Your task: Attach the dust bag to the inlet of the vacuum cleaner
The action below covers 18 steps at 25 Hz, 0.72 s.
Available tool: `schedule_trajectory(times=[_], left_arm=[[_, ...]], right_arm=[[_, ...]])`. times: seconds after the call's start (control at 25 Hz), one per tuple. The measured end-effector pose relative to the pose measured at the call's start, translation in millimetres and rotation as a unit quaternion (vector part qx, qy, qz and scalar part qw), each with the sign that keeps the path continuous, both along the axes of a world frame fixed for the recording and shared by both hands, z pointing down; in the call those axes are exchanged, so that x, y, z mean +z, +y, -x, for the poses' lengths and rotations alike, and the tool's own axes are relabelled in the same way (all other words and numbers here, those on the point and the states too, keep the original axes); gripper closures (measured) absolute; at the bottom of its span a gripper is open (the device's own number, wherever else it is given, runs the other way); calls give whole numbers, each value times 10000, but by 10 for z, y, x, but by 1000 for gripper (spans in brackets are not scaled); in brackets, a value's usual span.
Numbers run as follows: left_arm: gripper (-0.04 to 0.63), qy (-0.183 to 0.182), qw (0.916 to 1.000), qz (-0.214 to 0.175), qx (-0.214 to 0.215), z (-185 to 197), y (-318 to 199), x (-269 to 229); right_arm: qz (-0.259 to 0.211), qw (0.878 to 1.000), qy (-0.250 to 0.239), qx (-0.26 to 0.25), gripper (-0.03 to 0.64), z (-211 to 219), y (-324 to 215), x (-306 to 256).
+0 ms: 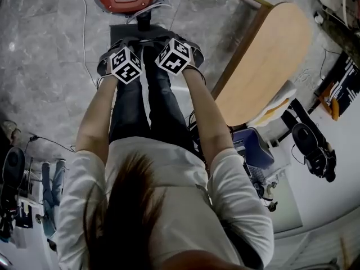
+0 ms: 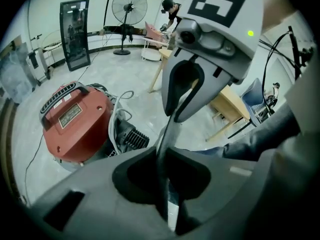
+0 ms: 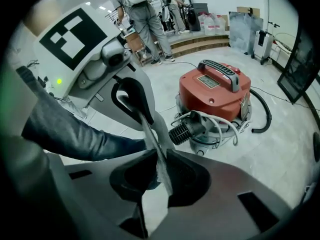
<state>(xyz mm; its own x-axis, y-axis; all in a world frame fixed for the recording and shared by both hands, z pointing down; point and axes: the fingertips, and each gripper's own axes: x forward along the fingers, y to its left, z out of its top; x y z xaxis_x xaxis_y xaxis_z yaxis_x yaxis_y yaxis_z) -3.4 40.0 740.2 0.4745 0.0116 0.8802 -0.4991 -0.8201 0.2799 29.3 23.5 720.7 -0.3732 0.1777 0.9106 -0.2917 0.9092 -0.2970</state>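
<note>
Okay, left gripper (image 2: 163, 156): its jaws are almost together and pinch the thin edge of the dust bag (image 2: 169, 131).
Right gripper (image 3: 159, 156): its jaws are narrow too, and they squeeze the same bag from the other side.
Dust bag: a thin grey sheet seen edge-on. It runs from one gripper's jaws straight to the other's, so it hangs between the two.
Vacuum cleaner (image 3: 215, 91): red with a black handle, on the floor ahead of both grippers and apart from them. Its black ribbed hose end (image 3: 186, 129) points back toward the jaws.
Only the head view shows: the two grippers side by side with their marker cubes close together, the person's bare arms, the legs in jeans (image 1: 140, 106) under the grippers, and a wooden table (image 1: 264, 61) off to the right gripper's side.
Only the left gripper view shows: a standing fan (image 2: 129, 6) and a tall glass-door cabinet (image 2: 75, 34), far past the jaws.
Only the right gripper view shows: a curved black hose (image 3: 262, 116) beside the vacuum cleaner and people (image 3: 140, 9) standing far behind it.
In the way: from above, the cubes hide the jaws and the bag. In each gripper view, the other gripper blocks part of the room.
</note>
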Motion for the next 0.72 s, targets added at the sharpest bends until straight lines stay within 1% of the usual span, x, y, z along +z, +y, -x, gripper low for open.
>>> schedule_trajectory(times=[0.2, 0.36, 0.52, 0.64, 0.72], left_arm=[[549, 44, 9995, -316, 32, 58, -107, 229], [549, 49, 9988, -385, 307, 51, -87, 480], [549, 0, 9978, -515, 414, 37, -75, 644], [549, -64, 9966, -676, 467, 44, -76, 691], [549, -106, 9960, -787, 419, 44, -90, 681]], right_arm=[[-421, 9988, -4, 236, 555, 53, -90, 235], [-513, 9984, 142, 204, 563, 39, -38, 477], [-646, 9974, 246, 226, 568, 21, -1, 650], [-906, 9953, 344, -5, 572, 26, 15, 703], [-1110, 9929, 383, -178, 574, 23, 12, 700]])
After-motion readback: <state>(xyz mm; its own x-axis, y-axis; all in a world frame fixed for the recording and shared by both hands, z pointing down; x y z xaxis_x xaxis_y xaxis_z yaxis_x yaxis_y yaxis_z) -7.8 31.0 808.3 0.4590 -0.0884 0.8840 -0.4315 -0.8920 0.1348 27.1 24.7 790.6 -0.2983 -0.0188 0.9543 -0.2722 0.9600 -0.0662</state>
